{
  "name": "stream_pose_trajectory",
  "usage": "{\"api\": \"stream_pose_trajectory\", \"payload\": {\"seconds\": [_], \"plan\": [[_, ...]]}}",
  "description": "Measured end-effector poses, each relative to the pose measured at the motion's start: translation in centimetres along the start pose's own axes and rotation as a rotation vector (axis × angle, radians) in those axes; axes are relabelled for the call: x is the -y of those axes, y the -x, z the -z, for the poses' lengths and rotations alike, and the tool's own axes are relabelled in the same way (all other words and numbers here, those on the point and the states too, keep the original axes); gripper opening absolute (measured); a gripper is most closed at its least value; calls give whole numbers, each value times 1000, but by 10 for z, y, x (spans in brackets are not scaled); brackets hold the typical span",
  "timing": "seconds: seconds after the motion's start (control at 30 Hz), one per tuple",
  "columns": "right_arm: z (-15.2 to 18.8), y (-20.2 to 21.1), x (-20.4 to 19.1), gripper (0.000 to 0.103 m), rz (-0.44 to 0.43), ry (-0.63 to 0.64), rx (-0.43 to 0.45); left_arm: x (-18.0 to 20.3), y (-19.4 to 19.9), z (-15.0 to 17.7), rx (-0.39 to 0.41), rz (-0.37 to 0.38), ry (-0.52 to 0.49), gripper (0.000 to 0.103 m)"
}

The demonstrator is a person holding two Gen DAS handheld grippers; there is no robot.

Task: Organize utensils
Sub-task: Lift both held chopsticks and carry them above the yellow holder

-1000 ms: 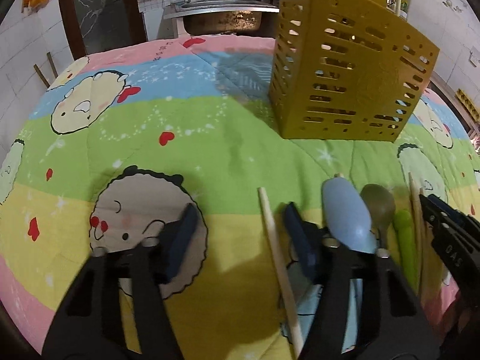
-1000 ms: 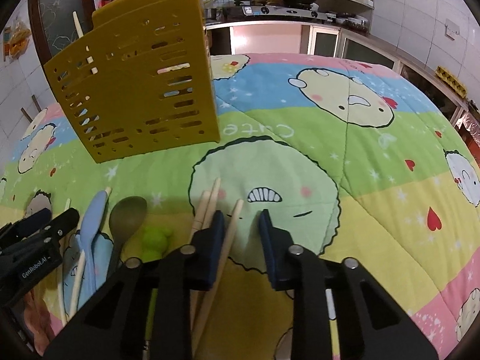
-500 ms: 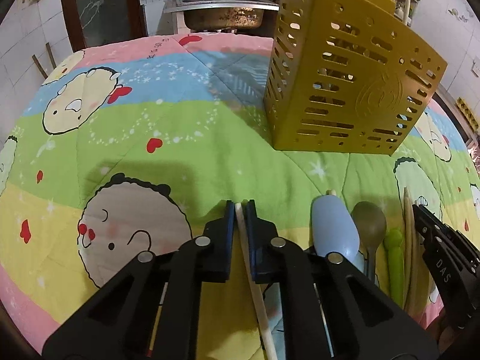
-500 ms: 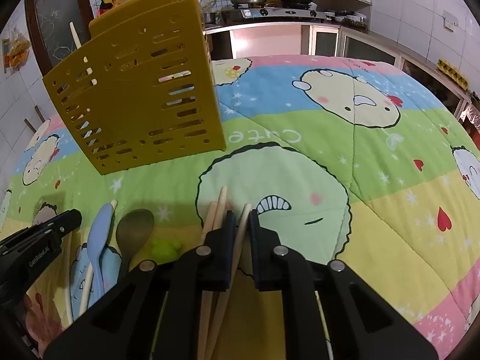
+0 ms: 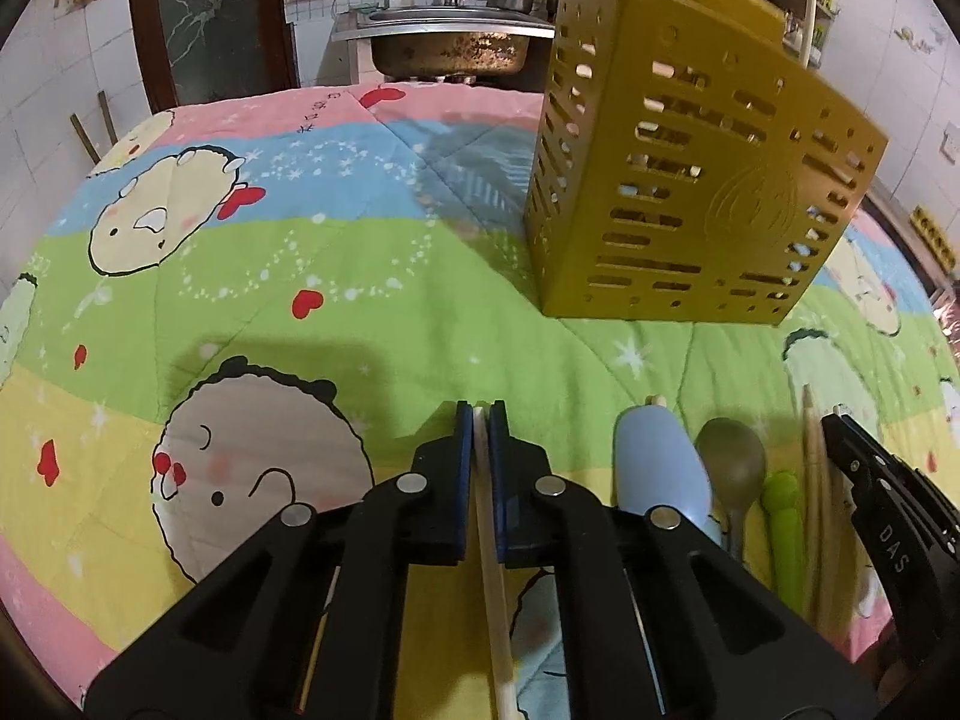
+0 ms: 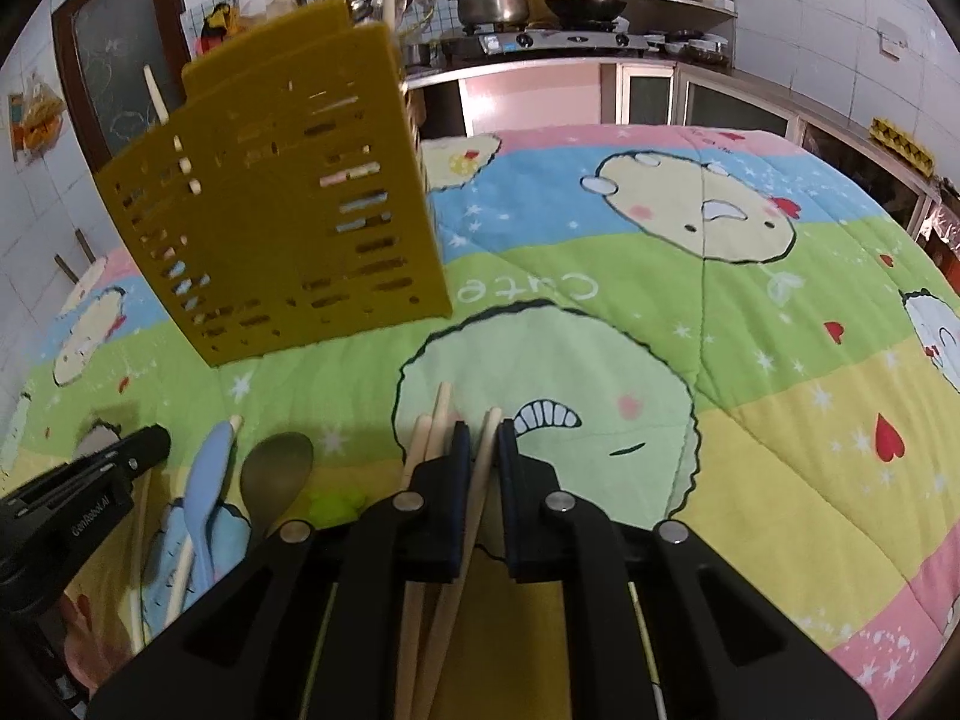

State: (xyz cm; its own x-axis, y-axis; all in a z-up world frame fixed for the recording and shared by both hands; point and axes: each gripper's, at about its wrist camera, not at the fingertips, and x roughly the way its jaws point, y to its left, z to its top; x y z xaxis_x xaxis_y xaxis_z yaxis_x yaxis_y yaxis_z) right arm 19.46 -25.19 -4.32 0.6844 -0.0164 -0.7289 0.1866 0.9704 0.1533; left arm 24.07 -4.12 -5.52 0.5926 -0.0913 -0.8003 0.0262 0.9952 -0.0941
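My left tongs have just closed on a pale chopstick that lies on the quilted table, its tip pinched between the blue pads. My right tongs have also just closed, gripping one wooden chopstick while two more chopsticks lie just beside it. Between the tongs rest a blue spoon, an olive spoon and a green utensil. The yellow slotted holder stands farther back with sticks inside.
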Motion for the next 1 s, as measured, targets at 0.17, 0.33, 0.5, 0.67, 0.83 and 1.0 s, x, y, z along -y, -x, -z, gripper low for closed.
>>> {"api": "stream_pose_trajectory", "payload": {"seconds": [0.17,0.33,0.5,0.67,0.83,1.0], "plan": [[-6,16,5,9,-15,-8,49,-2,16,-3,53,21,9,4],[-16,50,9,9,-29,-9,158,-7,51,-12,150,58,27,3],[-26,92,11,6,-37,8,296,-8,94,-18,280,99,18,3],[-29,128,10,6,-33,37,420,-5,132,-12,420,129,-11,4],[-17,143,13,6,-46,51,473,-1,156,7,519,131,-46,3],[-2,156,17,6,-40,49,521,2,171,27,576,124,-76,3]]}}
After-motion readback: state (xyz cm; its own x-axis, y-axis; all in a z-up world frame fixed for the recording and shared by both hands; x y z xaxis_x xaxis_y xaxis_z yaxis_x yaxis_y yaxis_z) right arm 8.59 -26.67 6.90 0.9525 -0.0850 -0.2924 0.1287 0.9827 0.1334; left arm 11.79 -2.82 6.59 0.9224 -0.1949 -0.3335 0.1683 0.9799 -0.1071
